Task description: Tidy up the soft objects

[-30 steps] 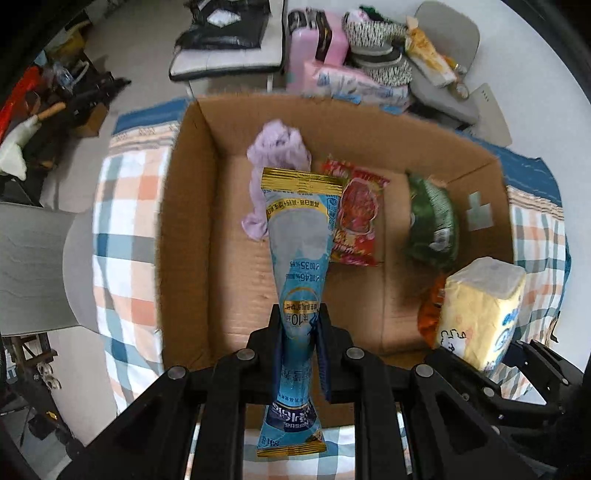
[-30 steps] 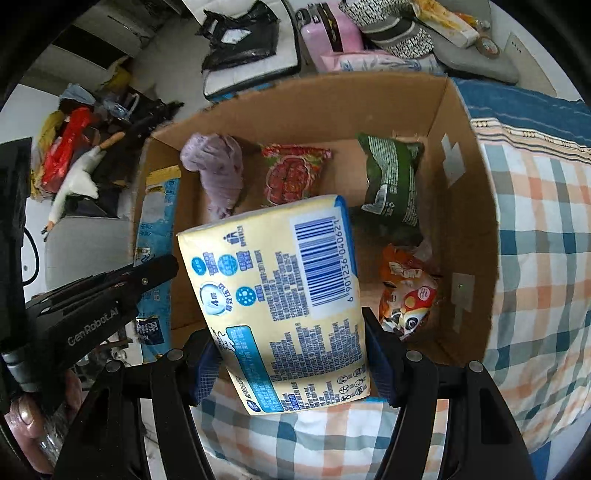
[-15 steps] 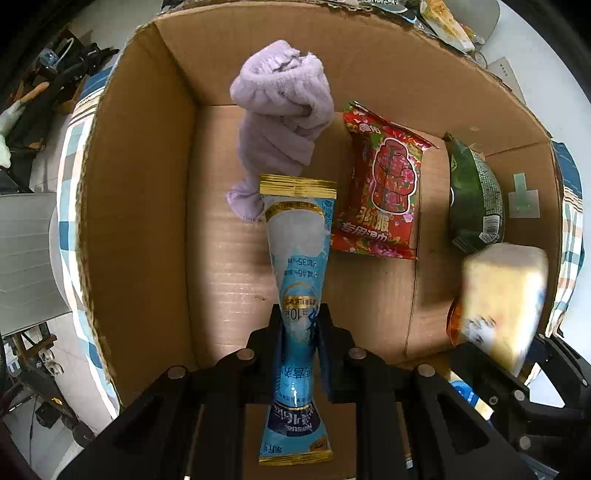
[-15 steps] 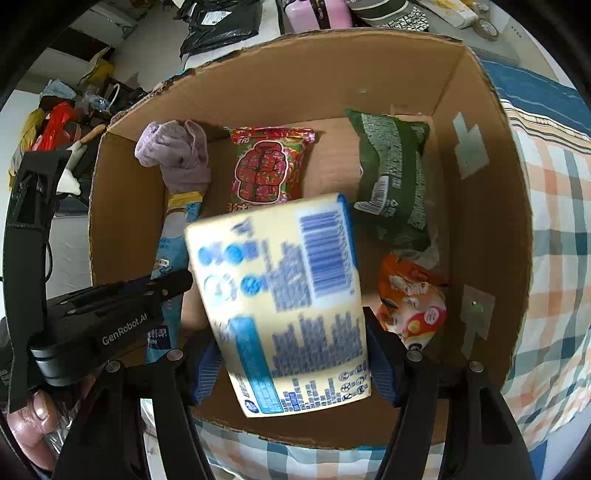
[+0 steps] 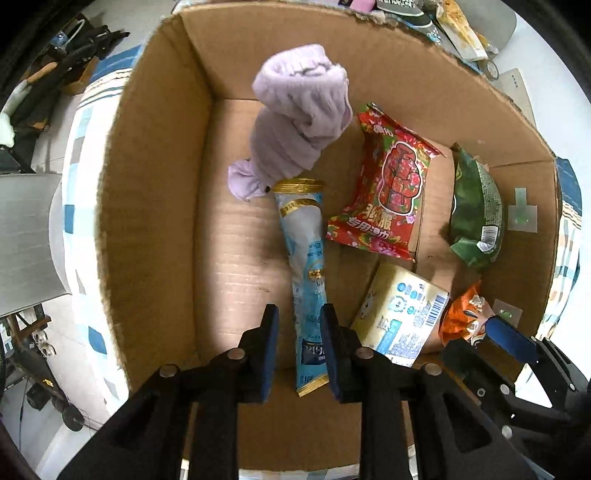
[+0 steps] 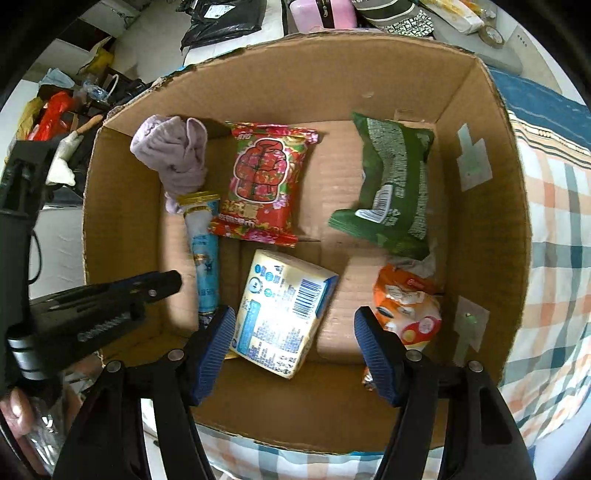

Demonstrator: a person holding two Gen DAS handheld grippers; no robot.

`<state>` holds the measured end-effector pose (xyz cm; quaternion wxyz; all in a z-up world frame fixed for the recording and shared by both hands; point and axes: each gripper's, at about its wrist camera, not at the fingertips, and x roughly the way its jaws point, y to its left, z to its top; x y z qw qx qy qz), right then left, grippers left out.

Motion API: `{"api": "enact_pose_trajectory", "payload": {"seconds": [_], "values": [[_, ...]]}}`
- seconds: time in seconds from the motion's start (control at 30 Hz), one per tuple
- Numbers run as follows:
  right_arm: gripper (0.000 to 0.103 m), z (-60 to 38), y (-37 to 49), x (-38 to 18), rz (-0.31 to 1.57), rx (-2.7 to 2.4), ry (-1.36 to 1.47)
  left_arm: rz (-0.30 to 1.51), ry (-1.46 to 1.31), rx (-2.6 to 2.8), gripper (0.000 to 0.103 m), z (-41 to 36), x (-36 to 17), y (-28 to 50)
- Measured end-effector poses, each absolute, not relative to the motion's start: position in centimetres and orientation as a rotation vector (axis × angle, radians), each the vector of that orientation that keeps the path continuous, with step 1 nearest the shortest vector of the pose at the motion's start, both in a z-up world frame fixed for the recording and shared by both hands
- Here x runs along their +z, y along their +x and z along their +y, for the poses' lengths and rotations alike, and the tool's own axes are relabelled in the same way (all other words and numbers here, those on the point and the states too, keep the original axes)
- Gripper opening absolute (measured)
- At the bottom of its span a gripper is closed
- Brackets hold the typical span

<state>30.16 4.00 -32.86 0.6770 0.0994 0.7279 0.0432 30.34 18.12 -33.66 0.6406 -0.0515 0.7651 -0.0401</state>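
A cardboard box (image 5: 155, 206) (image 6: 484, 206) holds the soft objects. The long blue pouch (image 5: 306, 273) (image 6: 205, 258) lies on the box floor between the open fingers of my left gripper (image 5: 297, 345), no longer gripped. The yellow tissue pack (image 6: 284, 310) (image 5: 400, 317) lies on the floor just ahead of my right gripper (image 6: 295, 332), which is open and empty. A purple rolled cloth (image 5: 299, 122) (image 6: 173, 155), a red packet (image 5: 388, 184) (image 6: 267, 184), a green packet (image 5: 476, 206) (image 6: 395, 184) and an orange packet (image 5: 465, 317) (image 6: 406, 306) also lie inside.
The box sits on a checked cloth (image 6: 554, 206). Behind the box are a pink case (image 6: 321, 13), black bags (image 6: 221, 18) and patterned items (image 6: 391, 14). Clutter lies on the floor at the left (image 6: 55, 110).
Both grippers moved down into the box and opened. The blue pouch and the yellow tissue pack were let go and now lie on the box floor.
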Motion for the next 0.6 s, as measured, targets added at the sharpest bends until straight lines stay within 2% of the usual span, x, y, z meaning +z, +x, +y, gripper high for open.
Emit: {"api": "enact_pose_trajectory", "payload": {"seconds": [0.13,0.2,0.27,0.33,0.4,0.5,0.6], "values": [[0.070,3.8,29.8,-32.7,1.639,0.079,0.187,1.703,-0.093,-0.072,0.028,18.1,-32.2,29.8],[0.071,3.6,29.5,-32.6,1.639,0.064,0.157,1.676,-0.081,-0.065,0.034,18.1,-31.4,29.4],[0.077,3.4,29.3,-32.4,1.636,0.053,0.141,1.656,-0.076,-0.059,0.039,18.0,-30.8,28.9],[0.089,3.2,29.0,-32.2,1.627,0.034,0.113,1.629,-0.073,-0.053,0.046,18.5,-30.2,28.5],[0.097,2.9,28.6,-31.9,1.615,0.017,0.086,1.605,-0.074,-0.047,0.064,18.6,-29.6,28.2],[0.103,2.5,28.1,-31.7,1.604,0.001,0.081,1.558,-0.068,-0.032,0.083,18.6,-28.7,27.3],[0.103,2.1,27.7,-31.0,1.584,-0.005,0.070,1.534,-0.060,-0.023,0.094,18.3,-28.4,27.0]]}}
